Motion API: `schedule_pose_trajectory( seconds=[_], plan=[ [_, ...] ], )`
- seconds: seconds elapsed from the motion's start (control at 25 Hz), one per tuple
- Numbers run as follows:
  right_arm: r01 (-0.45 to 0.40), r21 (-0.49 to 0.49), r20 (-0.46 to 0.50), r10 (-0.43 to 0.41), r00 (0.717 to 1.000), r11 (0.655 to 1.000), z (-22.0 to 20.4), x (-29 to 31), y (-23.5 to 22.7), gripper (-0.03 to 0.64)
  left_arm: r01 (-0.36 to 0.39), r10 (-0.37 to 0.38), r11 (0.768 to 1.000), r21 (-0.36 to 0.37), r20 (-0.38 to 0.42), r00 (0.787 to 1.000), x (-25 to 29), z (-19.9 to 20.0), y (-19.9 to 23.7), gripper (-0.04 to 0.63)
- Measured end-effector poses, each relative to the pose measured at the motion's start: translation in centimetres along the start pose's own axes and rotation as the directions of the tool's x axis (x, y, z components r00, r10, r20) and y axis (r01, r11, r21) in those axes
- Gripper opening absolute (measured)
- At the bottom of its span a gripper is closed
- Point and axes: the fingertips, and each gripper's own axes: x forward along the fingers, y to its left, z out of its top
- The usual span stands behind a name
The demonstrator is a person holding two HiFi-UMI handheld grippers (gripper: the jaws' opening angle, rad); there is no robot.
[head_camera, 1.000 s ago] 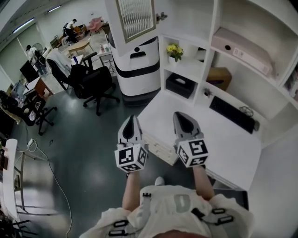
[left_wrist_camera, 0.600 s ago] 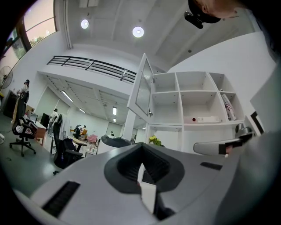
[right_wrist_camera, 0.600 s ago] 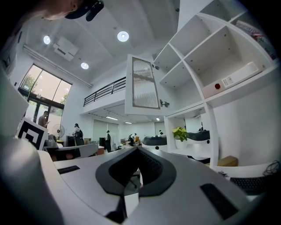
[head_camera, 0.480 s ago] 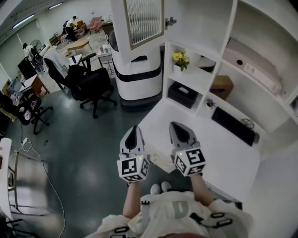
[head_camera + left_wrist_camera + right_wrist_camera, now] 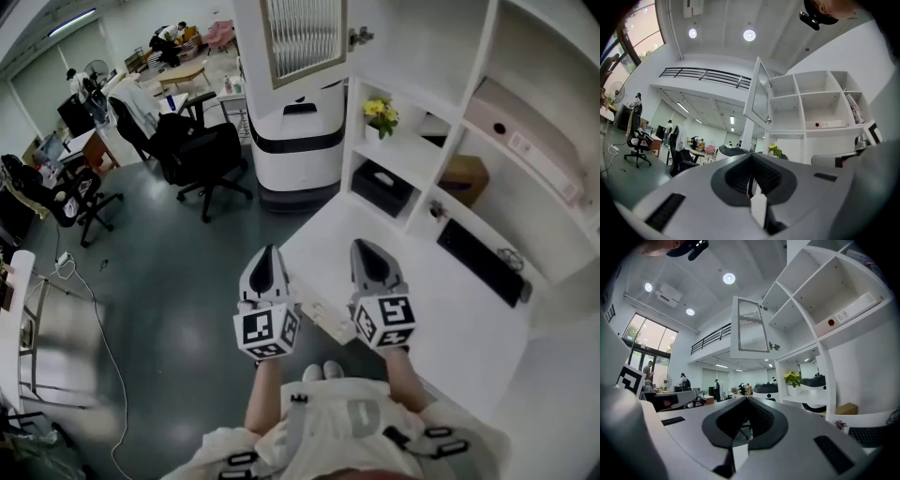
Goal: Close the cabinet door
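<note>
The cabinet door [image 5: 302, 37], white-framed with ribbed glass, stands swung open from the top of the white shelving unit [image 5: 478, 56]; its small knob [image 5: 359, 37] shows at its edge. Both grippers hang low and side by side, far below the door, over the near corner of the white desk [image 5: 450, 319]. My left gripper [image 5: 267, 255] is shut and holds nothing. My right gripper [image 5: 367, 249] is shut and holds nothing too. The door [image 5: 759, 93] rises above my left gripper [image 5: 751, 157] in the left gripper view. The door [image 5: 752, 326] and its knob [image 5: 774, 347] stand high above my right gripper [image 5: 749, 399].
A white service robot with black bands [image 5: 295, 141] stands under the open door. Black office chairs [image 5: 202, 150] are to the left. Yellow flowers [image 5: 380, 112], a black box [image 5: 380, 187], a cardboard box [image 5: 464, 178] and a keyboard [image 5: 478, 262] sit on the shelves and desk.
Both grippers have sunk a little and stay shut, side by side. The head view has swung, so the open door now sits further right. The door itself has not moved.
</note>
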Motion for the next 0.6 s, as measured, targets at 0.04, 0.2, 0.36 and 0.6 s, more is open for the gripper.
schedule_pose_trajectory(
  seconds=[0.04,0.2,0.36,0.6],
  plan=[
    [0.006,0.003,0.0,-0.006,1.0,1.0,0.0,0.0,-0.2,0.005,-0.001,0.001,1.0,0.007,0.0,1.0,-0.1,0.1,0.0,0.005],
    [-0.005,0.024,0.025,0.004,1.0,1.0,0.2,0.3,-0.2,0.005,-0.005,0.004,1.0,0.03,0.009,1.0,-0.6,0.9,0.2,0.005],
    [-0.022,0.043,0.019,0.022,1.0,0.999,0.2,0.6,0.7,0.006,-0.023,0.022,0.999,0.036,0.019,1.0,-1.2,1.8,1.0,0.005],
    [-0.07,0.033,0.082,0.067,0.994,0.997,3.4,1.5,1.7,0.024,-0.054,0.052,0.997,0.063,0.031,0.998,-2.6,3.1,2.2,0.005]
  ],
)
